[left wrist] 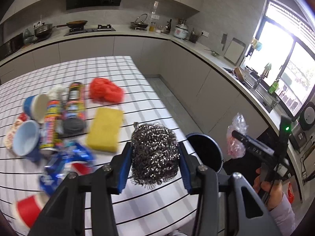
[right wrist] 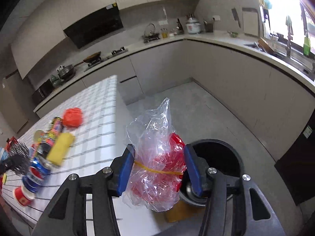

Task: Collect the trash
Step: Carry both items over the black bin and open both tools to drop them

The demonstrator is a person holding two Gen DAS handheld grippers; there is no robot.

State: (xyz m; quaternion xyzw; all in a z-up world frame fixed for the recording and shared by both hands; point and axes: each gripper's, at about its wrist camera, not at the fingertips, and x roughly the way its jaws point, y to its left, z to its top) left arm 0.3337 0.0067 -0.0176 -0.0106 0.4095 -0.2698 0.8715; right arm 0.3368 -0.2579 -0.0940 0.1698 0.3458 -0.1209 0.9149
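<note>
Two items airborne, one per hand-held gripper.

Left hand-held gripper [left wrist: 155, 154]: clamped narrow on the scourer [left wrist: 155, 145], pads pressed into both flanks to keep the springy wire from slipping. Held above the near right edge of the surface [left wrist: 137, 206], short of the bin [left wrist: 219, 149].

Right hand-held gripper [right wrist: 159, 157]: closed on the bag [right wrist: 155, 137]. Gripped at the waist, level with the yellow band [right wrist: 157, 169], probably the firmest part of a loose clear film. Red contents bunched around the band, open neck standing up. Carried right of the surface, just left of the bin mouth in the right view.

Bin set on the floor beside the right edge of the surface, mouth open, presumably for a short carry and a straight drop.

Judged step: transport to the bin, release not yet made. Bring each load fully over the mouth before opening. Expect drift from the light bag and possible snagging of scourer wire on a pad.

Remaining on the surface, left of the bin:
- sponge [left wrist: 106, 129]
- red wad [left wrist: 106, 90]
- two cans [left wrist: 74, 102] lying flat
- blue cups [left wrist: 25, 137]
- crushed cola can [left wrist: 67, 161]
- red cup [left wrist: 27, 208]

Near left blurred, so exact contact among these not discernible.
</note>
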